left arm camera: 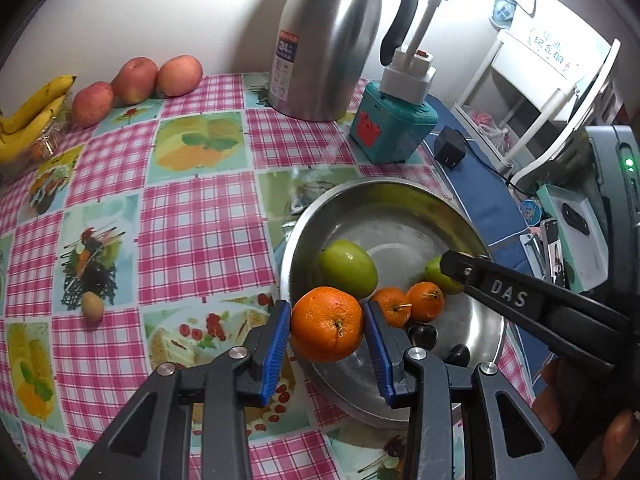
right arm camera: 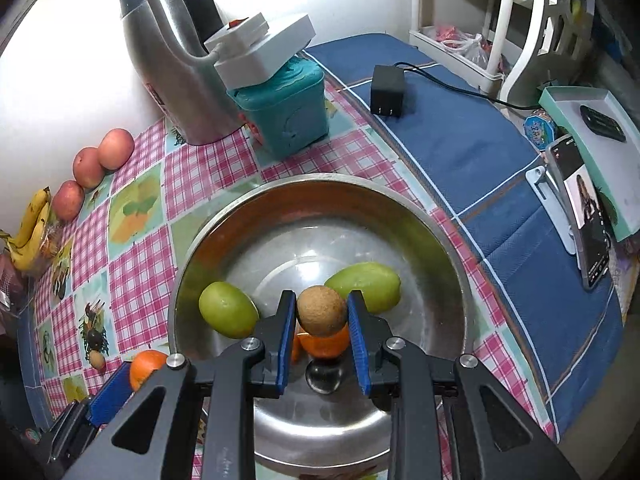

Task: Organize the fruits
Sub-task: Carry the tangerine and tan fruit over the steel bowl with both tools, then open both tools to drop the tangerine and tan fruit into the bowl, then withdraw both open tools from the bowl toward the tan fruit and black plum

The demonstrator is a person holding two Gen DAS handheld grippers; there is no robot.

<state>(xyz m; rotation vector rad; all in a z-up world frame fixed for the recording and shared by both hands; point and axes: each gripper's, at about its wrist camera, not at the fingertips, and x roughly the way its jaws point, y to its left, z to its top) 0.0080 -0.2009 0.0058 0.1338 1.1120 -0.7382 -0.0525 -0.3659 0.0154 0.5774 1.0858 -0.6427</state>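
The left gripper [left arm camera: 327, 326] squeezed a big orange [left arm camera: 327, 323] between its blue pads, right at the 9 o'clock rim of the metal bowl [left arm camera: 400, 194]. The right gripper [right arm camera: 322, 314] pinched a small brown fruit [right arm camera: 322, 310] over the middle of the bowl. Inside the bowl lay two green fruits [left arm camera: 347, 267], two little oranges [left arm camera: 425, 301] and some dark round fruits [left arm camera: 458, 355]. Another small brown fruit [left arm camera: 92, 306] sat alone on the checked tablecloth [left arm camera: 192, 216], far out at 9 o'clock from the bowl.
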